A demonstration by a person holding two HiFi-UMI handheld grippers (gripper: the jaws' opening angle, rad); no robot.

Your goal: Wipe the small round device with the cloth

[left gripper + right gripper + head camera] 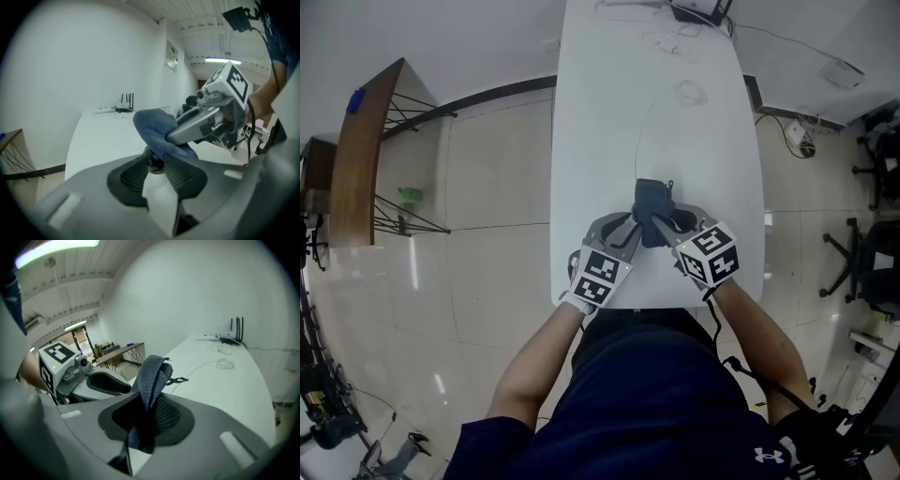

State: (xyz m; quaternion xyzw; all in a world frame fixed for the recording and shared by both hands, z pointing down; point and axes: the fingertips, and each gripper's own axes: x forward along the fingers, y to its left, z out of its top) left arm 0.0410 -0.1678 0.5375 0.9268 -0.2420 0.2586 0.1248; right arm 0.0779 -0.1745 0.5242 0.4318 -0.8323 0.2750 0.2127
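Thin grip above the table's (609,112) near edge
Left claw (154,165) pinches the small round device (153,161) by its pad tips; right claw (147,413), clamped on the cloth (151,376), could rub too hard and knock it free.

Head view: I look steeply down from above onto white table (609,141), medium near. Left gripper view, right gripper view: very near, low over own jaws, facing along table. All three share blue cloth (652,202).

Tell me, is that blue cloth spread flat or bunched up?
Bunched up. The cloth is gathered into a narrow, folded wad, pinched in the right claw.
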